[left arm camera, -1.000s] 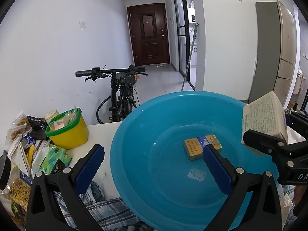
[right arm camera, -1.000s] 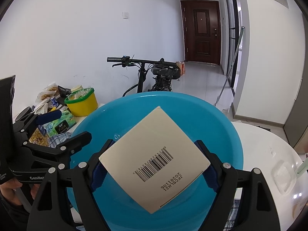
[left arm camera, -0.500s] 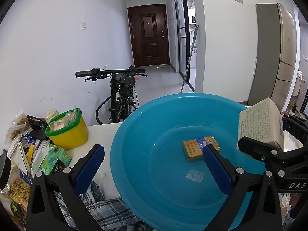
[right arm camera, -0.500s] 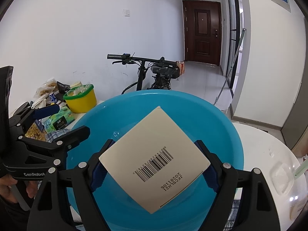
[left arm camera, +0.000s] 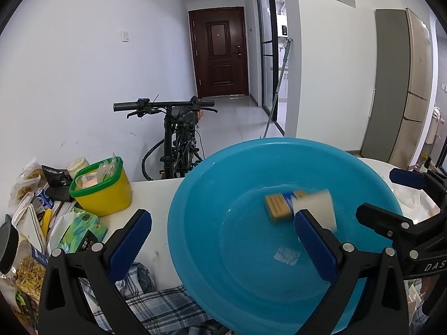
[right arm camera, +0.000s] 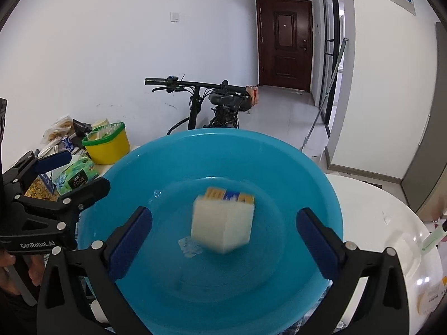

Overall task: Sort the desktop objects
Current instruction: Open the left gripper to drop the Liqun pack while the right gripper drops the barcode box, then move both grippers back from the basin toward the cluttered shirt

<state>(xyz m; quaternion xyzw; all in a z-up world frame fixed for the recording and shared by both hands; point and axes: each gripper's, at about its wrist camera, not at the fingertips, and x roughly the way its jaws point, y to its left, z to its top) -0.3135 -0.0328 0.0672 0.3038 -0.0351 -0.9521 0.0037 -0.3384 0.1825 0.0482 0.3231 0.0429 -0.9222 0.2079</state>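
Your white bench (right arm camera: pixel 371 223) carries a big blue basin (right arm camera: pixel 178 150) right in front of both tools. Left of the basin there's a yellow tub (left arm camera: pixel 103 195) with a green rim, and a pile of snack packs (left arm camera: pixel 28 184) at the far left edge.

Inside the basin, a white box (right arm camera: pixel 222 227) shows up blurred, sitting just in front of a small orange-and-blue pack (right arm camera: pixel 229 195); can't tell if the box is touching the bottom.

Your right tool (right arm camera: pixel 223 240) is spread wide with nothing between its blue pads (right arm camera: pixel 131 240), the box just beyond them. Your left tool (left arm camera: pixel 220 243) is wide apart too, gripping nothing, hovering at the basin's near-left rim.
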